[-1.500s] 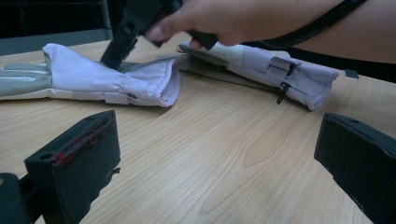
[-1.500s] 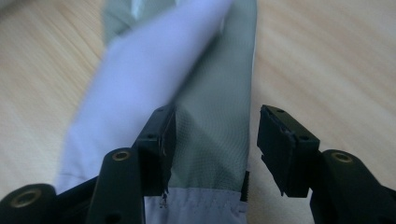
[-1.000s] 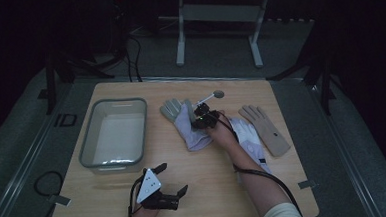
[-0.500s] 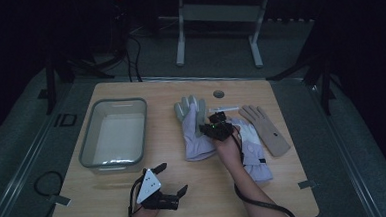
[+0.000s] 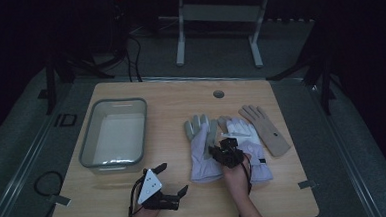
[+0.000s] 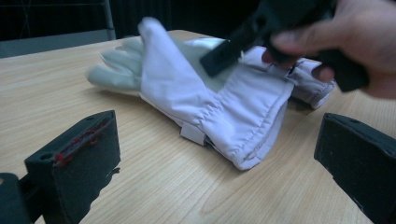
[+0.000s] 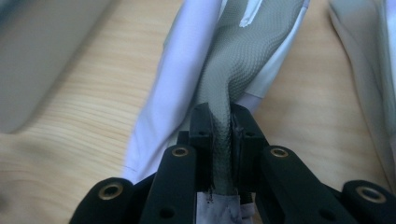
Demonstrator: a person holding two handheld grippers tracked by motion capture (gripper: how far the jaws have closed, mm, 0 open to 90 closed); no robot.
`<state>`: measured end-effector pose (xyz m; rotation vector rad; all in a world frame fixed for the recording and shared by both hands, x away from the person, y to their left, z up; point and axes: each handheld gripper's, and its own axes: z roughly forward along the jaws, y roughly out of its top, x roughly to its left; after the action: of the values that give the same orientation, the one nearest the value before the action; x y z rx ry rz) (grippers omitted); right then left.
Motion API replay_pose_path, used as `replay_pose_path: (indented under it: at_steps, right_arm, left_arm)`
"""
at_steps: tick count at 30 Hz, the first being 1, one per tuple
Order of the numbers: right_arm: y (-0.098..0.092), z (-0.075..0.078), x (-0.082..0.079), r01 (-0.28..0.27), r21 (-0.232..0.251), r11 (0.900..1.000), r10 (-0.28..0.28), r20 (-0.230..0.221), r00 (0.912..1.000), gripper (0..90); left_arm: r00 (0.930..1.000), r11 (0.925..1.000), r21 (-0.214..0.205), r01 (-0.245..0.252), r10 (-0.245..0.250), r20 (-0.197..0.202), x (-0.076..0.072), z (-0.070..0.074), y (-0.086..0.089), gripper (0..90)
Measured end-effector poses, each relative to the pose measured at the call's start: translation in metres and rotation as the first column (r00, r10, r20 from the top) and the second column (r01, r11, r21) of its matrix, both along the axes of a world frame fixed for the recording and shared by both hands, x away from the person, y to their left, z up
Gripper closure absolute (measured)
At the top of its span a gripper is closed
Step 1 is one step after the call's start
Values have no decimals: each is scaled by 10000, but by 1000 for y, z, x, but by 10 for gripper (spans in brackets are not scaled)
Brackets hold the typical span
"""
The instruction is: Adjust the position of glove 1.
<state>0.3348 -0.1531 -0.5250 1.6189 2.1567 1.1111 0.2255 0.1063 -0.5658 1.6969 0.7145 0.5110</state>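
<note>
In the high view, the right gripper [image 5: 222, 153] is pinching the pale lilac fabric work glove with grey fingers [image 5: 202, 149], which is lying flat mid-table on the light wooden table [image 5: 171, 109], right of the grey plastic tub [image 5: 113, 134]; dragging low and level should be keeping it from bunching. The left gripper [image 5: 171, 182] is resting near the front edge. In the left gripper view, its jaws are standing wide apart, holding nothing, the glove lying ahead. In the right gripper view, the jaws are clamping a fold of the glove's grey textured palm.
</note>
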Motion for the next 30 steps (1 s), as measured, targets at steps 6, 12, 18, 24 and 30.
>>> replay_pose_path:
  at_steps: [6,12,18,24,30]
  right_arm:
    - [-2,-18,3,293,-288,9992,-300,-221,9993,696]
    - [-4,-4,-5,133,-717,9973,-115,250,9996,607]
    - [-13,24,-2,-535,-1026,9933,617,779,9951,566]
    - [-34,35,20,-1370,-1356,9812,1522,1088,9823,528]
    - [-54,41,30,-2308,-1963,9530,2505,820,9646,541]
  left_arm:
    - [10000,10000,6,47,-47,-17,0,0,0,3]
    - [10000,10000,26,49,-49,-19,1,0,0,3]
    - [10000,10000,23,43,-43,-13,0,0,0,3]
    - [10000,10000,-24,39,-39,-33,1,0,0,3]
    - [10000,10000,-39,54,-54,-50,1,0,0,3]
